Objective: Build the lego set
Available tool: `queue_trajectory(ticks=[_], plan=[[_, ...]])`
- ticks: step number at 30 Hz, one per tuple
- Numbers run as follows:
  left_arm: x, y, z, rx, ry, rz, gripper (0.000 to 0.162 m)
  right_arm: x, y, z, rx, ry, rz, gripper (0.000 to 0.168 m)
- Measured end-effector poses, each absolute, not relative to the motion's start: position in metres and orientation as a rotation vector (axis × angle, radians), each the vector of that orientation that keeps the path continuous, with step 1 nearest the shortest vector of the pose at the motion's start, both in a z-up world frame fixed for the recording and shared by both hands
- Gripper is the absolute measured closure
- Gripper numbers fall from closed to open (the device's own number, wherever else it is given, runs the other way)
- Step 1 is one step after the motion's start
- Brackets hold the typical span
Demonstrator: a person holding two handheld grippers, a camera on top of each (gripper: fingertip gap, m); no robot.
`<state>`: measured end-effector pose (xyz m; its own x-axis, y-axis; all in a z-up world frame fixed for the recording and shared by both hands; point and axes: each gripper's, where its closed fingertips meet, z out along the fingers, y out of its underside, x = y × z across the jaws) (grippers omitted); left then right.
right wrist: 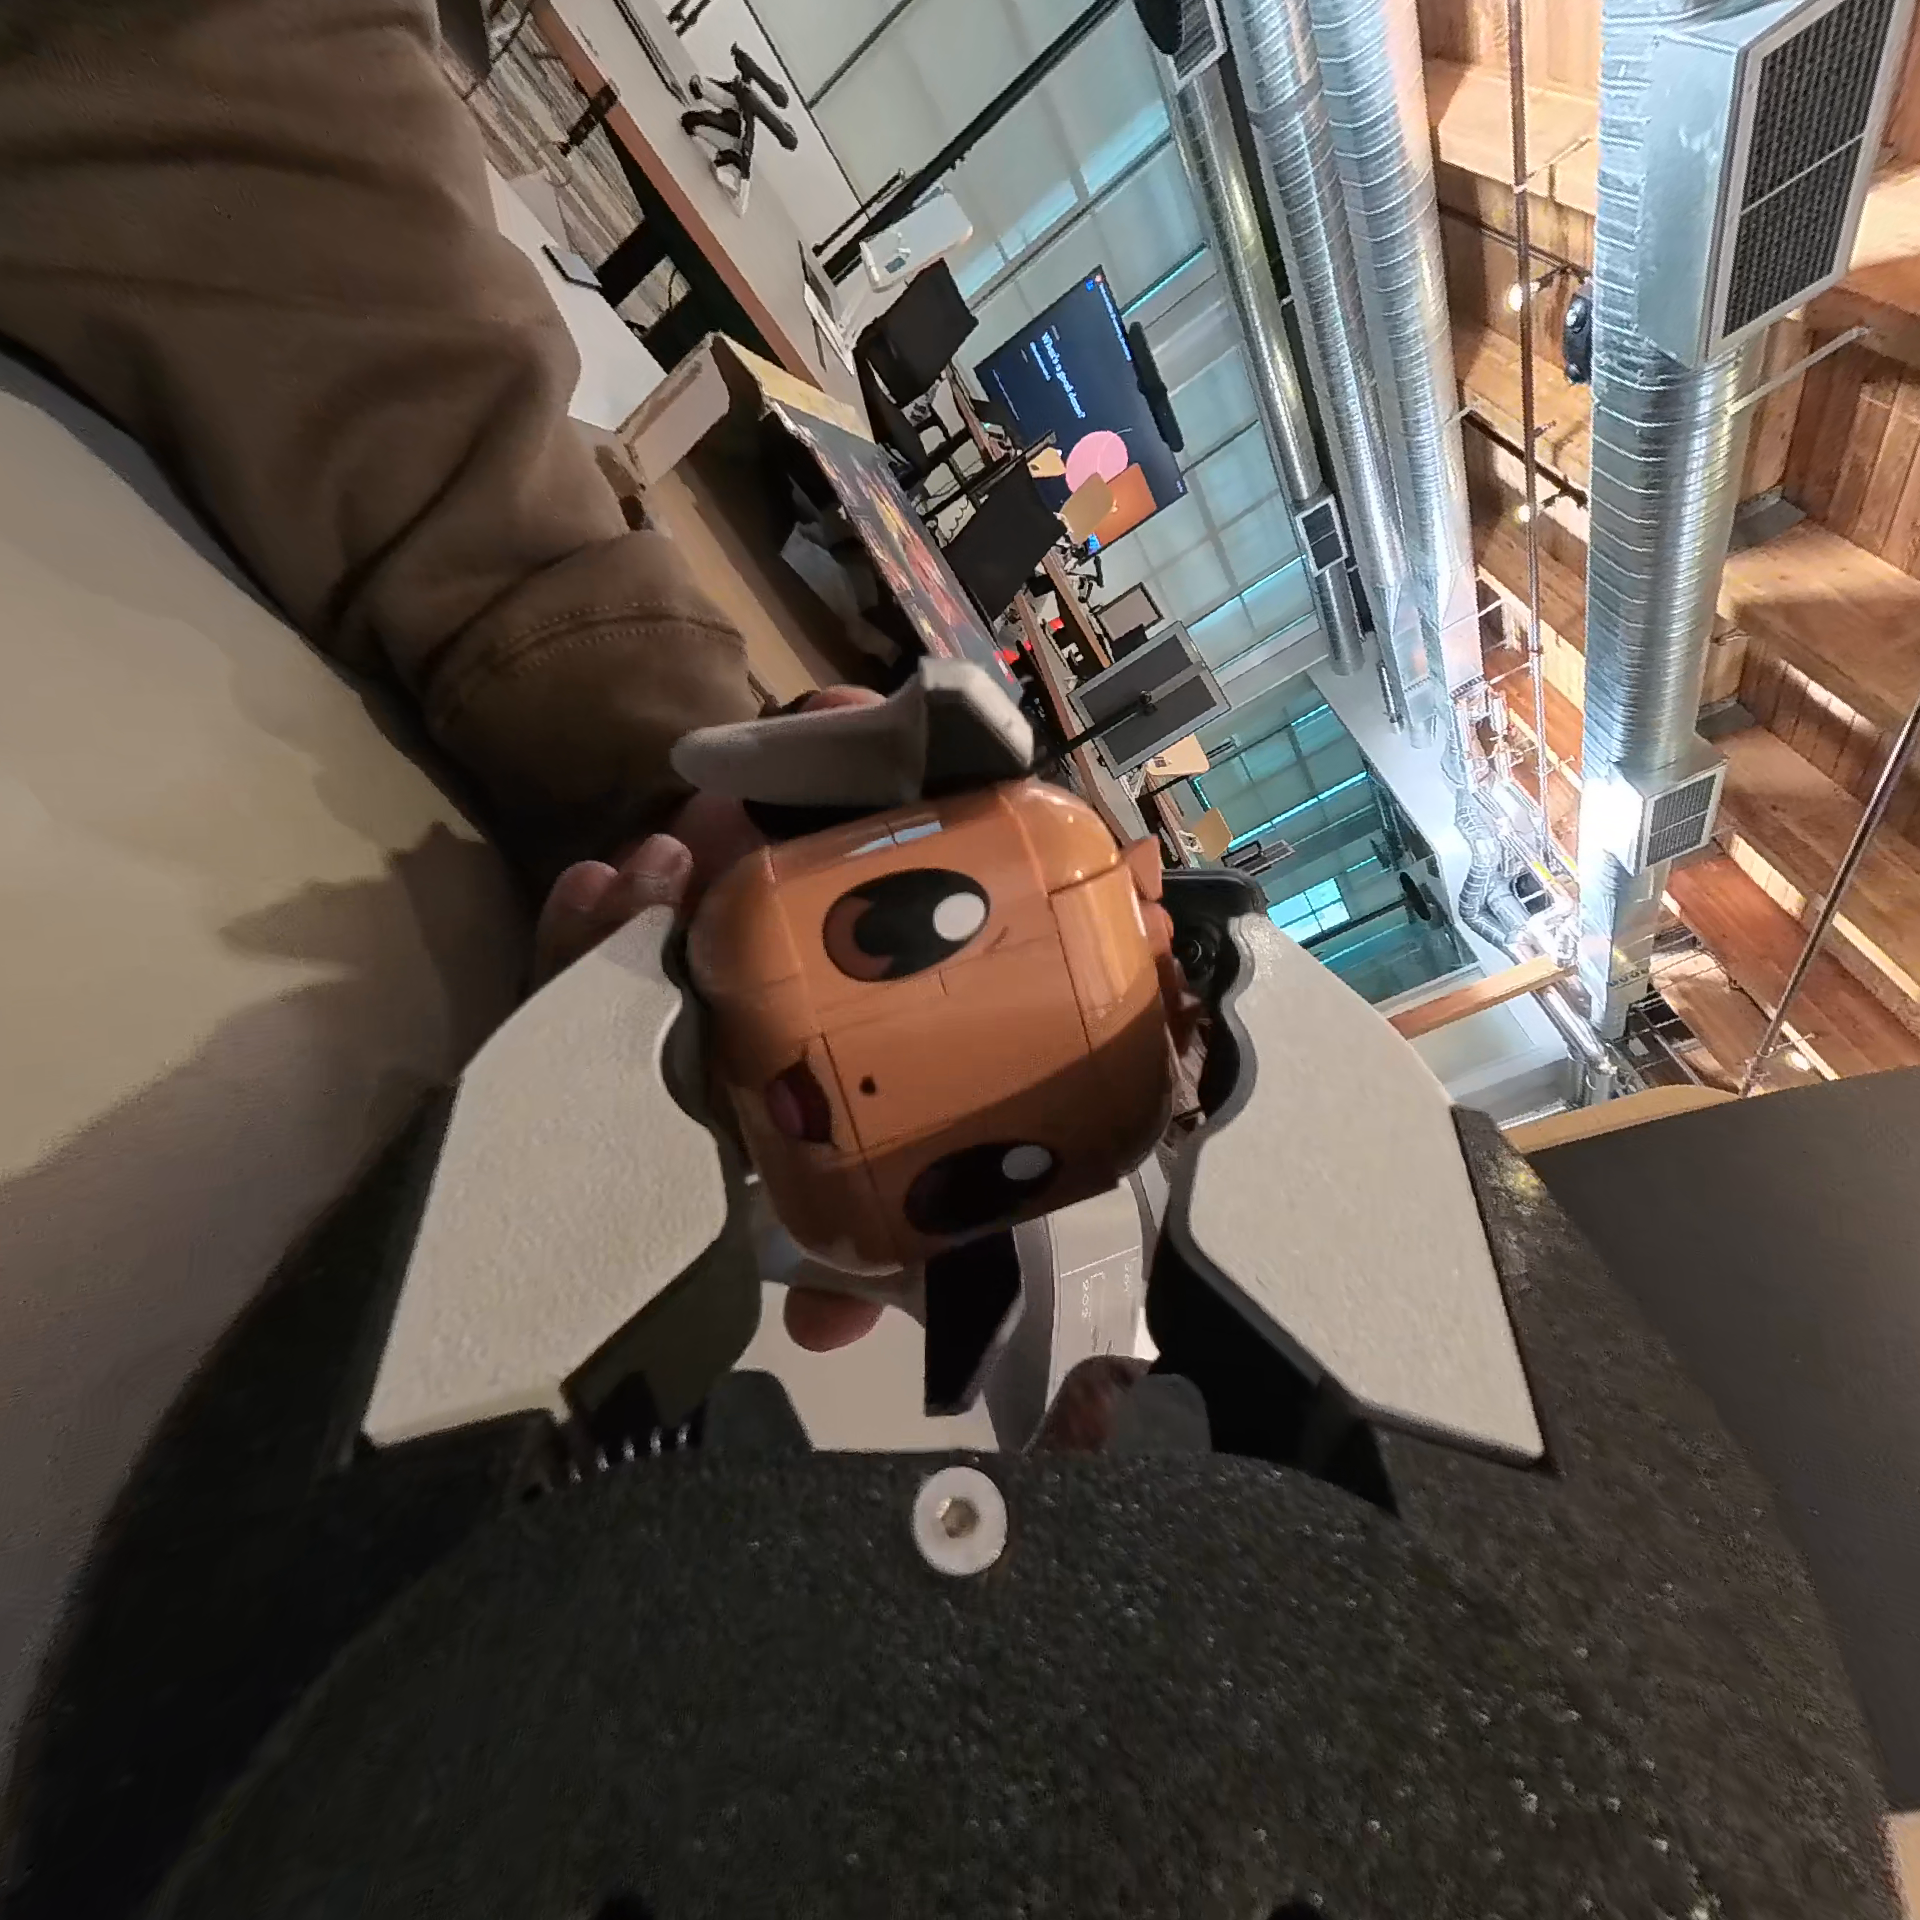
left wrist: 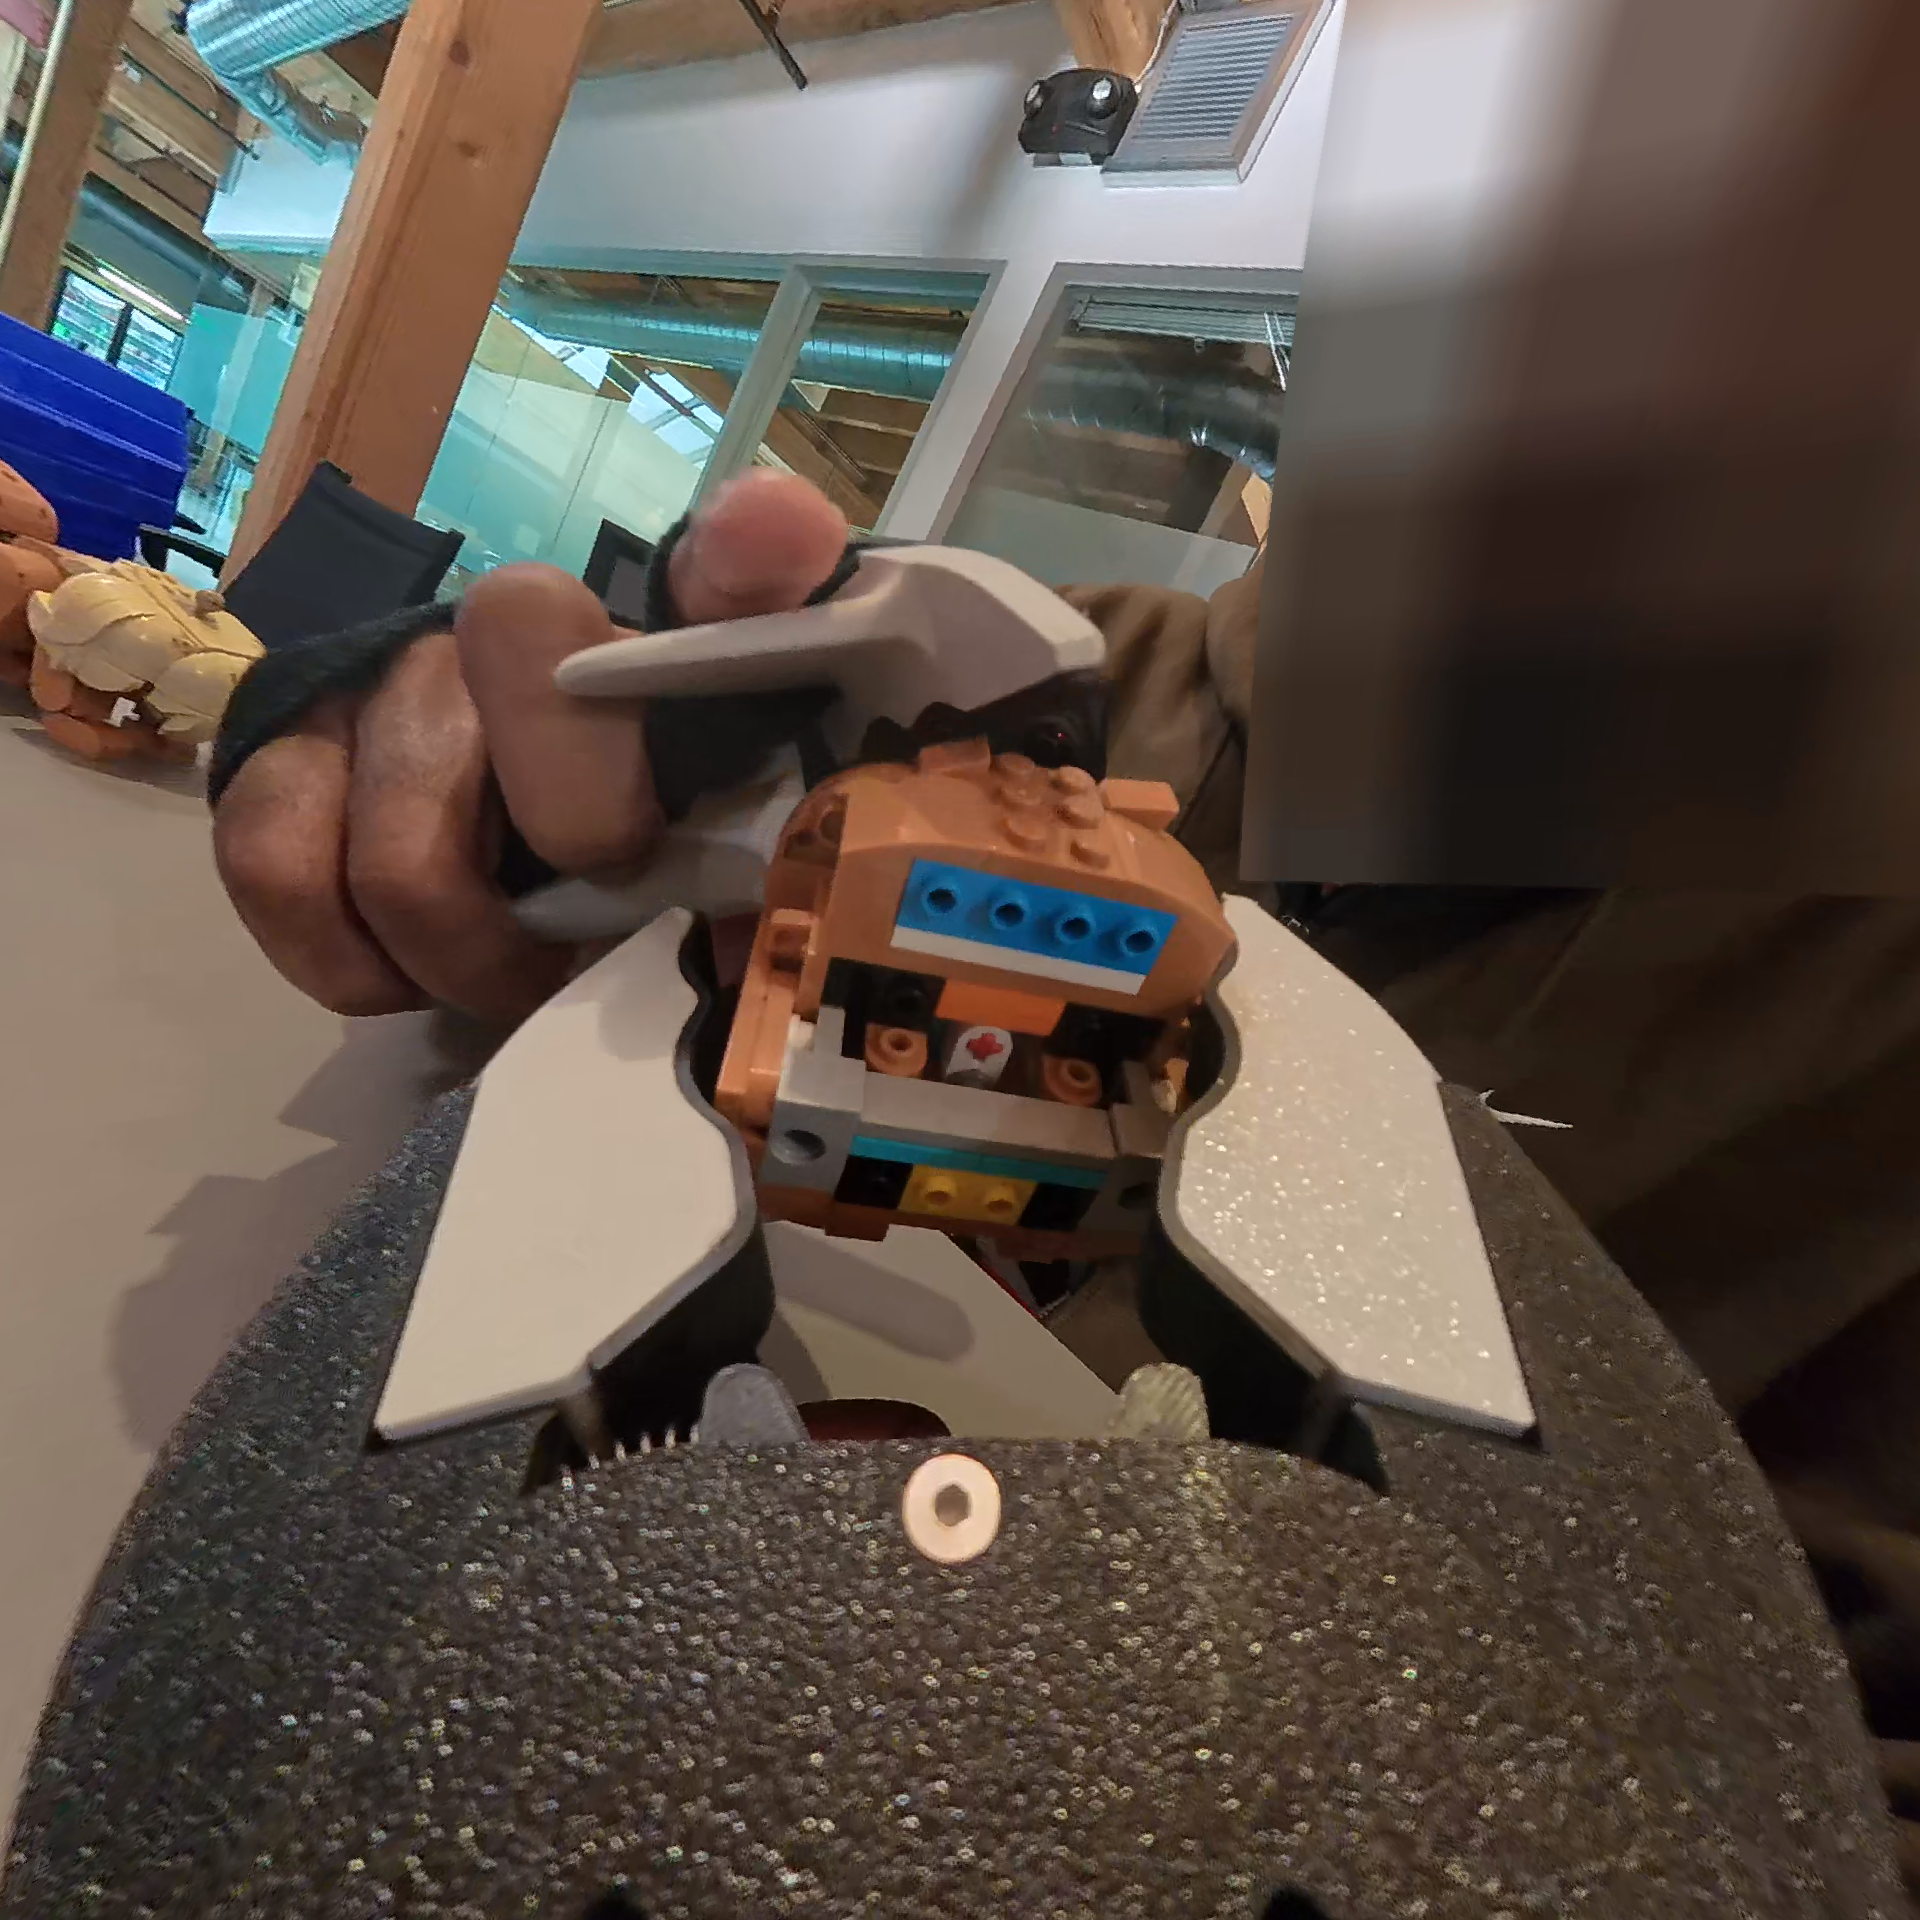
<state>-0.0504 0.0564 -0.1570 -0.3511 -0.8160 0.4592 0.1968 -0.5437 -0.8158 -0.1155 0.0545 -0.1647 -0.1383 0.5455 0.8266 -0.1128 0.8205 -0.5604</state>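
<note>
1. Between both grippers, off the table [left wrist: 125,935], sits the lego head [left wrist: 977,997].
2. Left gripper [left wrist: 961,1049] clamps its open, studded back.
3. Right gripper [right wrist: 940,1029] seems closed around the finished face; back pieces apparently remain.

— Where was the lego head [left wrist: 977,997]?
— Between the fingers of the left gripper [left wrist: 961,1023], raised above the table [left wrist: 156,987].
— And the right gripper [right wrist: 951,1049]?
— Closed in on the same head from the opposite side, facing the left one.
— Anything else on the table?
— Another built lego piece [left wrist: 135,665] lay far back by its left edge.
</note>
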Motion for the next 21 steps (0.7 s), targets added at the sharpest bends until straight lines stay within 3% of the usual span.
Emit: queue_trajectory(ticks=[21], plan=[[-0.036, 0.047, -0.176, -1.328, 0.996, -1.914, 0.074, -0.111, 0.053, -0.187, -0.303, -1.696, 0.494, 0.067]])
